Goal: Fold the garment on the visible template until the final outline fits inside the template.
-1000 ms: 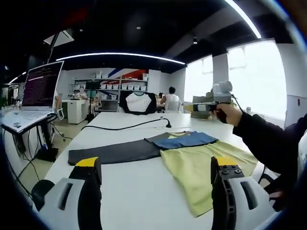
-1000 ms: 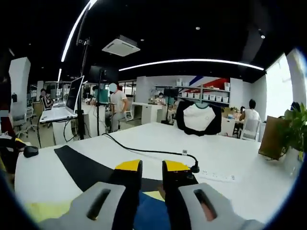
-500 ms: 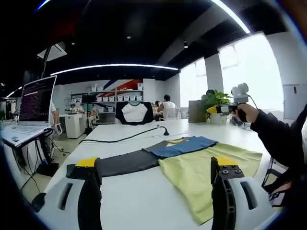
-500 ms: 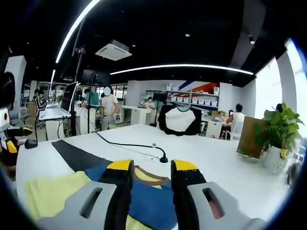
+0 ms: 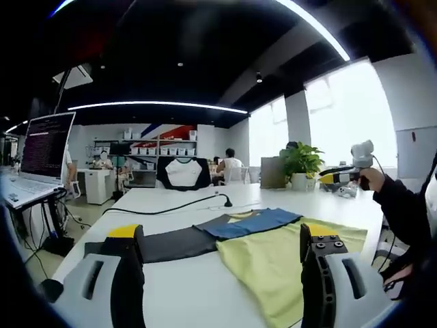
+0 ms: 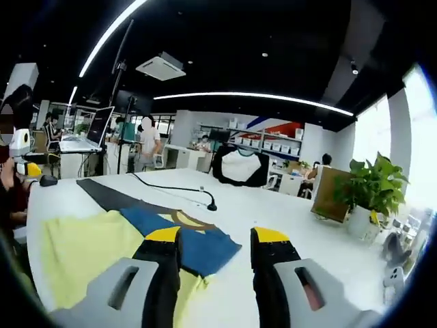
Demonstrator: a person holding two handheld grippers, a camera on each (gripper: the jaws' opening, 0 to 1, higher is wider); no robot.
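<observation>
Yellow-and-blue short-sleeved cloth garment [image 5: 273, 249] spread flat on the white worktop [image 5: 184, 287], blue yoke and collar toward the far side, partly overlapping a long dark grey strip of a template [image 5: 171, 240]. Likely light, limp and thin; liable to drape, wrinkle and slide on the smooth surface. Best taken by pinching a hem corner or sleeve edge, lifting low and laying over, rather than pushing. Left claw [image 5: 222, 236] spread wide, empty, above the near edge of the cloth. Right claw [image 6: 215, 236] parted, empty, over the blue shoulder. Black cable [image 6: 171, 188] lying beyond, potted green plant [image 6: 365, 195] farther off.
</observation>
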